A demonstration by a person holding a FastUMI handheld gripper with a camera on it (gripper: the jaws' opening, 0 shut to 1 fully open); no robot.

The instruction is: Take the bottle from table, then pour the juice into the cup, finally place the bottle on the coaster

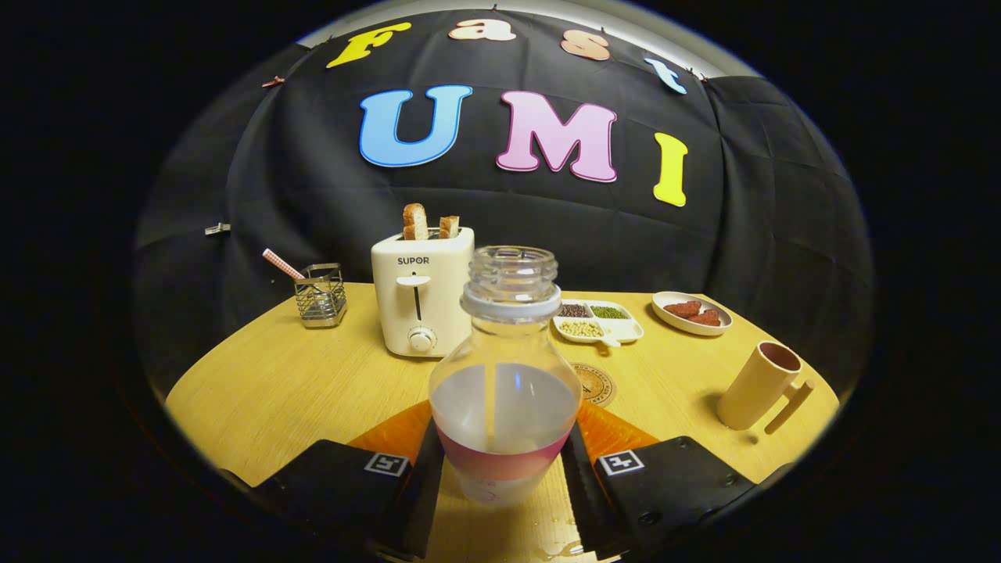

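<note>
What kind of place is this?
Probably a staged breakfast table in a cloth-walled booth: a toaster with bread, a divided dish of beans, and an open bottle held in the gripper.

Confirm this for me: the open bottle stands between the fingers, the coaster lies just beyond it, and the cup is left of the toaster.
One thing is off. The gripper view shows the cup right of the toaster, not left. The rest holds: the open bottle stands between the gripper fingers, coaster just beyond it.
</note>
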